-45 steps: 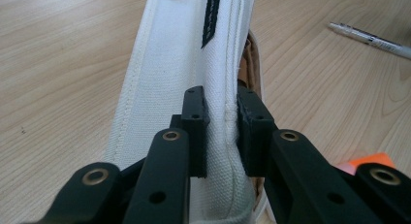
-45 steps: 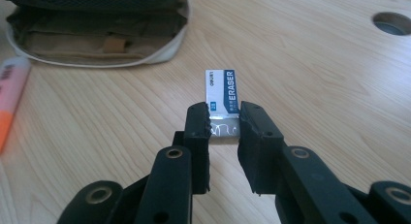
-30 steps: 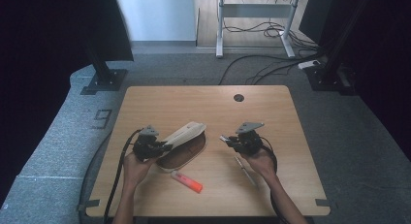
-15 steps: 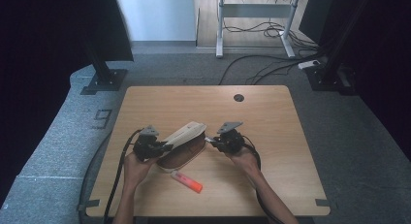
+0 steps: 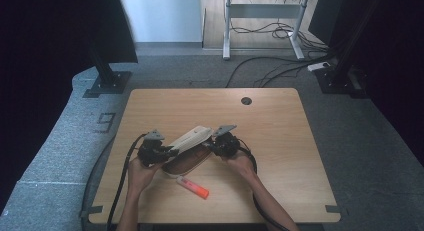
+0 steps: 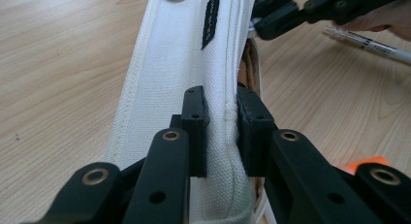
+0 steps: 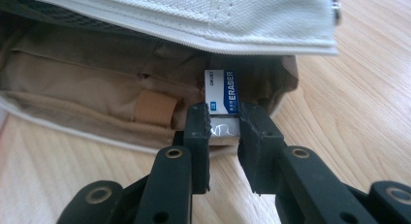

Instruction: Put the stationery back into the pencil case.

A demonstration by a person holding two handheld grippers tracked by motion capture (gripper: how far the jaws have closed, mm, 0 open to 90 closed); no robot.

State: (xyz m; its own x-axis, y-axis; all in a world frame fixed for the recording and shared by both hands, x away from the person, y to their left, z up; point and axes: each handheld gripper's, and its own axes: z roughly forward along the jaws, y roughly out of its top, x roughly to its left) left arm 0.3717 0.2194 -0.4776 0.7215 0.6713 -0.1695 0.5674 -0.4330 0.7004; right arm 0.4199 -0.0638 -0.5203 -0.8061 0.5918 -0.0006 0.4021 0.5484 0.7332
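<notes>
Resting at the mouth of the open pencil case [image 7: 121, 103] (near the bench's [image 5: 280, 121] front edge), the eraser [image 7: 222, 105] sat clamped in the right hand-held gripper [image 7: 223, 132]; the left hand-held gripper [image 6: 220, 132] pinched the case's white flap [image 6: 194, 54].

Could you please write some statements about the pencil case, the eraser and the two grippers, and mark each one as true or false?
1. The left gripper pinches the white flap of the pencil case. True.
2. The right gripper holds a pen. False: its fingers are shut on an eraser with a blue and white sleeve.
3. The eraser is at the open mouth of the pencil case. True.
4. The pencil case is zipped shut. False: the flap is lifted and the tan lining shows.
5. An orange marker lies inside the case. False: it lies on the table, in front of the case.
</notes>
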